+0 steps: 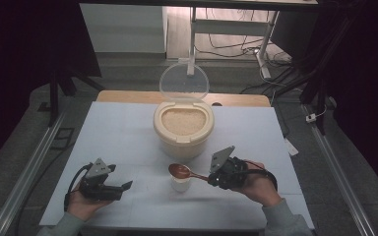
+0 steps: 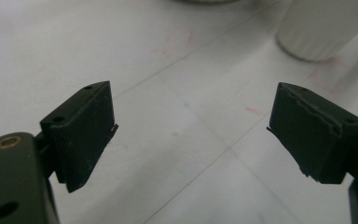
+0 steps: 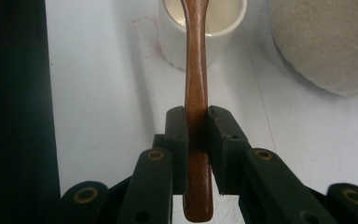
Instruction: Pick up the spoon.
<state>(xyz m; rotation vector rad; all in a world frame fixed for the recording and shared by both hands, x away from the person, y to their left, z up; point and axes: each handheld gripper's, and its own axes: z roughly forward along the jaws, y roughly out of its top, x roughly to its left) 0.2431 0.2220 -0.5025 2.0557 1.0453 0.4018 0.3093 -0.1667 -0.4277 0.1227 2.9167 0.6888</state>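
Observation:
A cream rice container (image 1: 183, 129) with its clear lid (image 1: 183, 82) flipped up stands mid-table, full of rice. In front of it sits a small white cup (image 1: 180, 184) (image 3: 200, 28) (image 2: 324, 28). My right gripper (image 1: 215, 178) (image 3: 197, 140) is shut on the handle of a brown wooden spoon (image 1: 181, 171) (image 3: 196, 88); the spoon's bowl hovers over the cup. My left gripper (image 1: 124, 189) (image 2: 191, 135) rests low at the front left, jaws wide open with nothing between them, pointing toward the cup.
The white table sheet (image 1: 123, 132) has free room on both sides of the container. Its front edge lies just under the person's hands. Floor rails, cables and a desk frame (image 1: 226, 29) lie beyond the table.

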